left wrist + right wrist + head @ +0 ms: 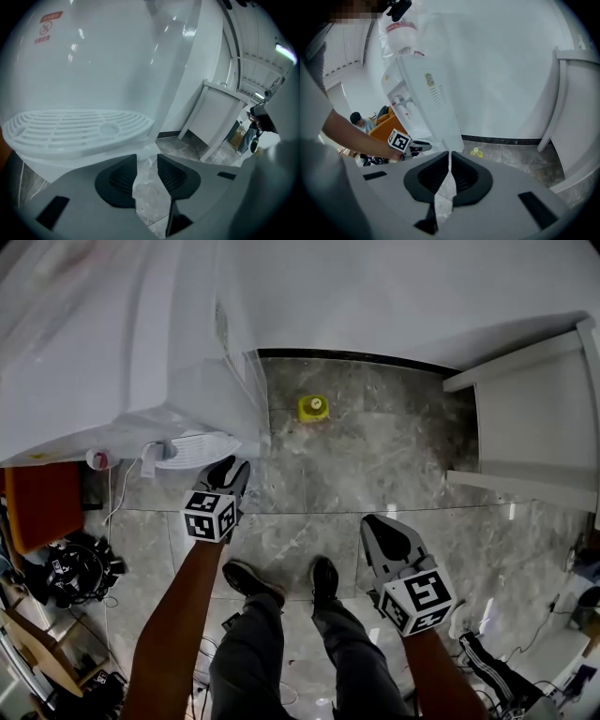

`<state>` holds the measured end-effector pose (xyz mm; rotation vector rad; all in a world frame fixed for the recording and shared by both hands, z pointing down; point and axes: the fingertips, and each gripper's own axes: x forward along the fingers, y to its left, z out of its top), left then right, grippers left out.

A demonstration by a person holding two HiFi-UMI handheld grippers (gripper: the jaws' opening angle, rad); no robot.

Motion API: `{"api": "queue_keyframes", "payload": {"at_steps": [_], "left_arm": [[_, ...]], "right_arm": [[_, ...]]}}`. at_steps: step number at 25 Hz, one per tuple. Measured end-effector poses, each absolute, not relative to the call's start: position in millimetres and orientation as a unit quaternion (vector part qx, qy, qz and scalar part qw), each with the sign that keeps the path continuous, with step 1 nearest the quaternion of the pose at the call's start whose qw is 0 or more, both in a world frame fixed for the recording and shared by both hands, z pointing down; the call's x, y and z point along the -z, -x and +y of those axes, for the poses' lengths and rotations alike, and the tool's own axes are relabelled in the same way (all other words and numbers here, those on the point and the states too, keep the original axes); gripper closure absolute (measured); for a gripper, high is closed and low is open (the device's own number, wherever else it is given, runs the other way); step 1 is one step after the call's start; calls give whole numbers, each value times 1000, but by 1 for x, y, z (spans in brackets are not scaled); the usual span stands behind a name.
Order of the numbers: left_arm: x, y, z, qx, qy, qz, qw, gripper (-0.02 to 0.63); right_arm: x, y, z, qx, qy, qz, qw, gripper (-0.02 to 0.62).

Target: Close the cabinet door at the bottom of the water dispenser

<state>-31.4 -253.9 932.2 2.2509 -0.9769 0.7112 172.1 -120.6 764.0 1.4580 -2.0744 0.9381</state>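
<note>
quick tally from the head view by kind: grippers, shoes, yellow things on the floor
grippers: 2, left gripper and right gripper
shoes: 2, left shoe and right shoe
yellow thing on the floor: 1
total: 5

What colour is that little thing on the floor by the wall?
The little thing is yellow. The head view shows it best.

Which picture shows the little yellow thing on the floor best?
The head view: looking down from above, the yellow thing sits in plain sight on the grey floor near the wall. The right gripper view shows it too, but smaller and lower down. The left gripper view does not show it.
</note>
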Motion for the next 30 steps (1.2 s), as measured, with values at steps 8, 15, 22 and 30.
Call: {"api": "queue_keyframes", "payload": {"at_steps": [8,15,22,30], "left_arm": [[-932,21,-256,-282,-852,-350,269,394],[-937,20,-265,-268,-848,-377,260,386],[-948,22,-264,-265,-838,-398,263,357],[-935,33,-241,-275,-836,-382,281,359]], "right_arm": [[-761,-168,-116,-335,-525,-752,216,563],[-760,-167,-116,-324,-525,-756,217,563],[-773,-173,-103,-327,-524,-753,227,563],[-758,-158,-109,-326,-518,-760,219,563]]}}
